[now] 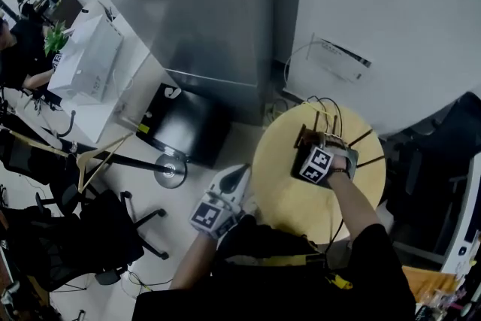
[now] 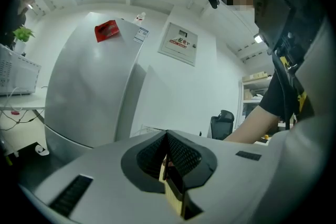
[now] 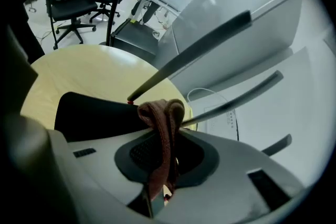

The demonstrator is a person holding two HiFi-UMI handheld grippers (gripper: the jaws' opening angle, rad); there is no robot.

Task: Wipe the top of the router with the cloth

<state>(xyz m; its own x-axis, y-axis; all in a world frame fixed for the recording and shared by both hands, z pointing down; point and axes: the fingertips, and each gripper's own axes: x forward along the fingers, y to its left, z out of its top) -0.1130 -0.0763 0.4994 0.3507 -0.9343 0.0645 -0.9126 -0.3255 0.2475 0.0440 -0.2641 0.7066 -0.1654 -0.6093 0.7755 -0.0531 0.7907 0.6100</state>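
While right hand-held gripper [image 3: 163, 173] clamps cloth [image 3: 160, 113], bunched

We see a round, pale yellow table [image 1: 285, 195] standing on the light floor [image 1: 188, 192]. Directly on it lies the black router [image 3: 89, 115] — it sits off-centre, so most of the open tabletop spreads to the near left of the router. Thin dark antennas [image 3: 202, 47] slant up from the router, and dark cables [image 1: 325, 103] loop just behind it — at the table's far rim.

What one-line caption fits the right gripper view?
Right gripper shut on brown cloth near black router on round table.
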